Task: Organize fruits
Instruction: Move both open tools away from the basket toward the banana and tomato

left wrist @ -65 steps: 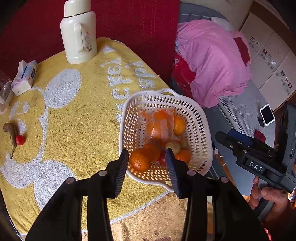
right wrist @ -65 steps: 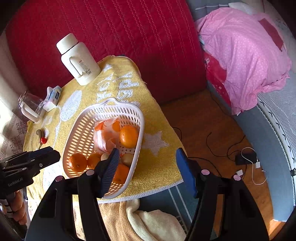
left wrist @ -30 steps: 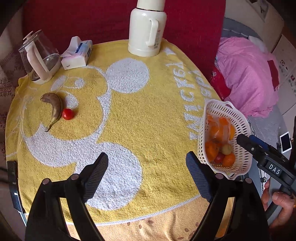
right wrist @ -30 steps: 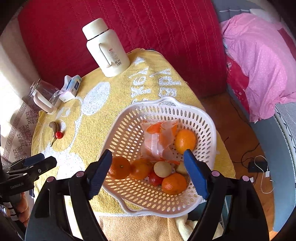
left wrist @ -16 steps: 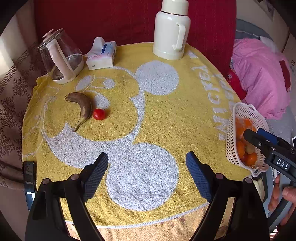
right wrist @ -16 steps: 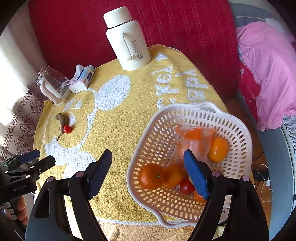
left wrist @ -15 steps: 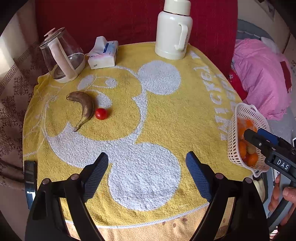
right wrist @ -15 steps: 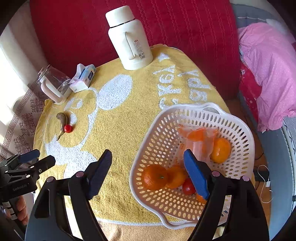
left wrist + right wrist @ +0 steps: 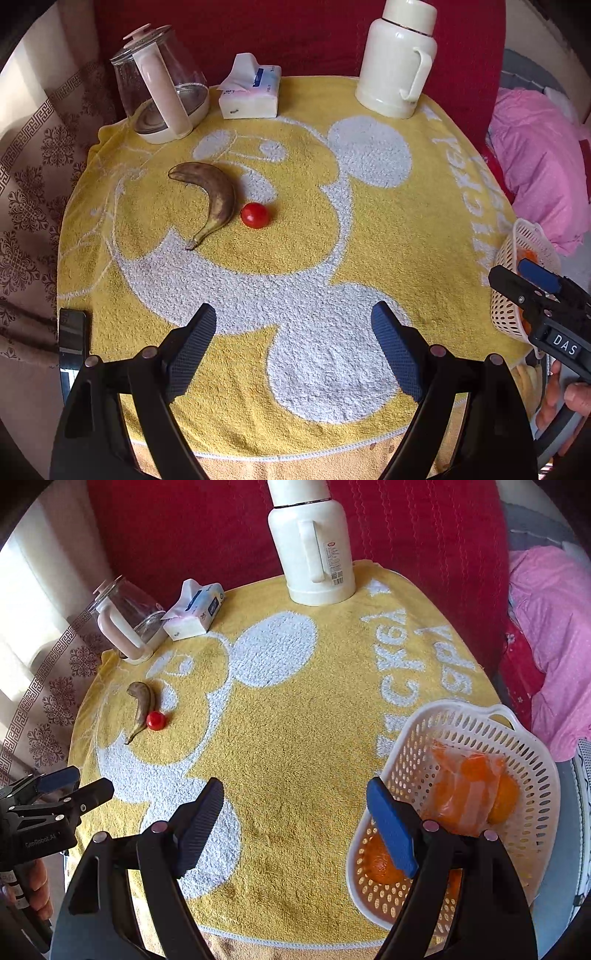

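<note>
A browned banana (image 9: 214,194) and a small red tomato (image 9: 254,215) lie side by side on the yellow towel (image 9: 314,240), left of centre. My left gripper (image 9: 293,347) hovers open and empty over the towel's near part, well short of both fruits. A white plastic basket (image 9: 476,746) with oranges and a bag of orange fruit (image 9: 465,794) sits at the towel's right edge. My right gripper (image 9: 295,823) stands open and empty just left of the basket, its right finger overlapping the rim. The banana (image 9: 142,705) and tomato (image 9: 156,720) show far left in the right wrist view.
At the back stand a glass kettle (image 9: 159,96), a tissue pack (image 9: 251,92) and a white thermos (image 9: 399,62). A dark phone (image 9: 72,332) lies at the table's near-left edge. A red cushion (image 9: 221,528) backs the table; pink bedding (image 9: 550,627) lies to the right.
Both grippers have swung left across the table. The banana and tomato have come toward the middle of the left wrist view; the basket has slid to the right edge of both views.
</note>
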